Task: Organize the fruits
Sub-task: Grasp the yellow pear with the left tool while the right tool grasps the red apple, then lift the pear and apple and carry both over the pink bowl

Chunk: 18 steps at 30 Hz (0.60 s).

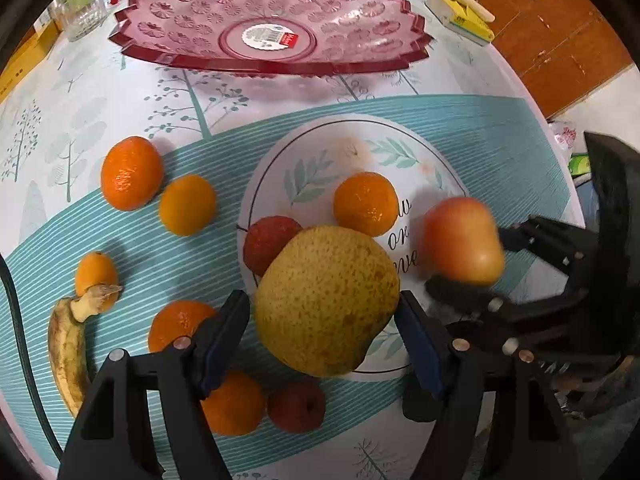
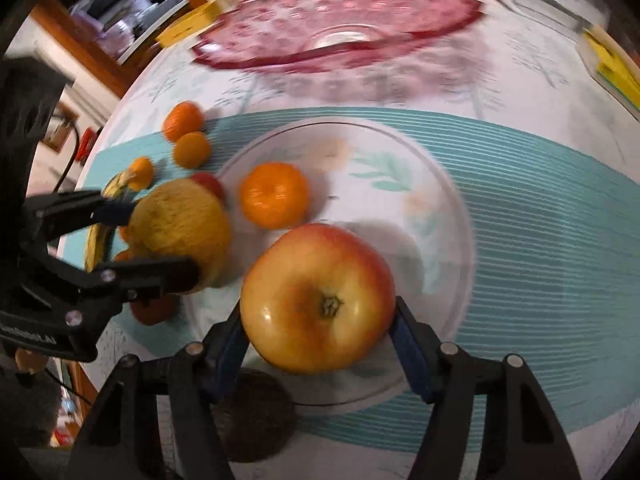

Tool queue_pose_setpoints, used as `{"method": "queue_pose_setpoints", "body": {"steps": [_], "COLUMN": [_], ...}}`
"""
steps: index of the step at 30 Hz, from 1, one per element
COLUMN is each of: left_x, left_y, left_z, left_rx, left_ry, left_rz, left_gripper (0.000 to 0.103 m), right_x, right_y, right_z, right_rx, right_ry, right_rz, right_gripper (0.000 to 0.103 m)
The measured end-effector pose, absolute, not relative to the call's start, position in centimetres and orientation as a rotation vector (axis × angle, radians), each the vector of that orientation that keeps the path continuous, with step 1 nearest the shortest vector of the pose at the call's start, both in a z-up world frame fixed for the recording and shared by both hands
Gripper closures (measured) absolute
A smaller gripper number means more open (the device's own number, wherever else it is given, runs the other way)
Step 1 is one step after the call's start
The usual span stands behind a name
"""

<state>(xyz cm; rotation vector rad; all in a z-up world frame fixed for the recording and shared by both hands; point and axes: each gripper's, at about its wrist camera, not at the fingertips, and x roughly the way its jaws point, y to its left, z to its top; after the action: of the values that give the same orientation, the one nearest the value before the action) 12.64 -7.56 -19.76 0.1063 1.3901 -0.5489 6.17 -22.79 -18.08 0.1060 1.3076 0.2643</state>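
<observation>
The left gripper (image 1: pixel 324 320) is clamping a speckled yellow pear (image 1: pixel 326 300) between its blue pads, above the near rim of the white plate (image 1: pixel 280 160); the right gripper (image 2: pixel 318 322) is gripping a red-yellow apple (image 2: pixel 318 298) over that plate; a mandarin (image 1: pixel 365 204) is lying on the plate; the pink dish (image 1: pixel 268 20) is sitting beyond

Black hand-held gripper (image 1: pixel 324 320), blue finger pads (image 1: pixel 220 344), silver screws
</observation>
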Motion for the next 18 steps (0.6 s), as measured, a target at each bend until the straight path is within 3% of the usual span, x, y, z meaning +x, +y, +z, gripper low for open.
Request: {"method": "queue_pose_setpoints", "body": {"steps": [18], "left_x": [12.1], "left_y": [-9.7], "left_z": [-21.0], "left_rx": [0.12], "left_ry": [1.374], "left_rz": [-0.441], "left_gripper": [0.034], "right_x": [6.1], "right_y": [-24.1], "right_z": [-18.1], "right_rx": [0.148], "right_ry": [1.3], "right_rz": [0.216], "right_gripper": [0.036]}}
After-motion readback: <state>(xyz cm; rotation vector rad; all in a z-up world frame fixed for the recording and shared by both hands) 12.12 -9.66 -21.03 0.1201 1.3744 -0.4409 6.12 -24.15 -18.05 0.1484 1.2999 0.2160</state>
